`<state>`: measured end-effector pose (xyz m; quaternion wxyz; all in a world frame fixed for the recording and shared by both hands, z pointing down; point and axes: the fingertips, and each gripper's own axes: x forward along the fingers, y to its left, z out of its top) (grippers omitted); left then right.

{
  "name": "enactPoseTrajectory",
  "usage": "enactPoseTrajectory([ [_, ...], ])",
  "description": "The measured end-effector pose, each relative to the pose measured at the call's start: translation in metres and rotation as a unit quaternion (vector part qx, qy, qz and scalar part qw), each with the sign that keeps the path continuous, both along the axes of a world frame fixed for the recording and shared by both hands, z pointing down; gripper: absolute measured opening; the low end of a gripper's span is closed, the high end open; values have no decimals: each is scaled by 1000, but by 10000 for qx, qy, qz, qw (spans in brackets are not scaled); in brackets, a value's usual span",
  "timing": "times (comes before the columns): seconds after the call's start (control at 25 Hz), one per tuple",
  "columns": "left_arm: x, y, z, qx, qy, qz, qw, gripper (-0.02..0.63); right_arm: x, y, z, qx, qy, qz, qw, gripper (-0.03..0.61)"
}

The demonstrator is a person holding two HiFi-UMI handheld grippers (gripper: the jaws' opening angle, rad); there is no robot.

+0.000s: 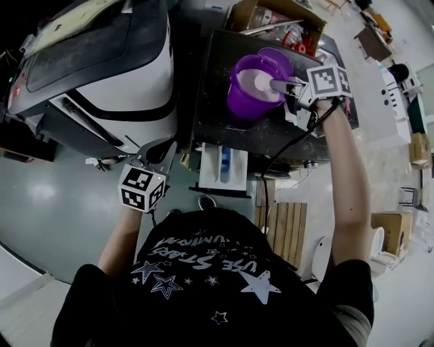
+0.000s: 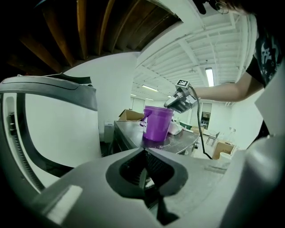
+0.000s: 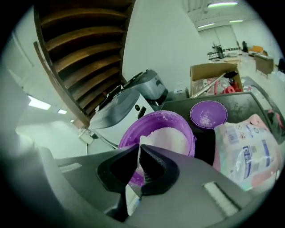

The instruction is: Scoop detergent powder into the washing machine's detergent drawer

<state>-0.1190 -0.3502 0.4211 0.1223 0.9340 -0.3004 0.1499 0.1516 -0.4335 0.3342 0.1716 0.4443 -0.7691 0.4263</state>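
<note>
Two grippers are in the hands of a person who stands in front of a dark table [image 1: 215,108]. At the far left is a white and black washing machine [image 1: 115,78]. The left gripper [image 1: 160,148] hangs low beside the front of the machine, well apart from the table. In the left gripper view its jaws are pressed together tip to tip, and the left gripper [image 2: 144,153] has hold of nothing.

Further right, a white tray with a blue part [image 1: 224,166] juts out below the front edge of the table; whether this is the drawer cannot be told. On the table stands a purple bucket [image 1: 243,103], upright, and the detergent powder [image 1: 253,83] lies inside it as a white heap. Just behind the bucket a purple lid [image 1: 279,58] lies flat, with some white grains on it in the right gripper view. A cardboard box [image 1: 271,15] stands behind the lid.

The right gripper [image 1: 285,87] is over the right rim of the bucket. Its jaws are closed on the thin handle of a white scoop [image 3: 131,193], and the front of the scoop reaches over the powder. At the right of the bucket lies a pink and white detergent bag [image 3: 242,147].
</note>
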Motion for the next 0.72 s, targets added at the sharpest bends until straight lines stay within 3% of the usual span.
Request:
enactPoseTrajectory([
  [0.24,4,3,5,-55,-31,273,9996,2,0,18,-13,542,-779,531,9941,37],
  [0.48,12,13,8,-99,-82,590,9982,2,-5,44,-32,944,-1735,1056,9746,37],
  [0.72,15,26,15,-174,-145,807,9965,2,-23,84,-36,1268,-2409,1190,9548,37],
])
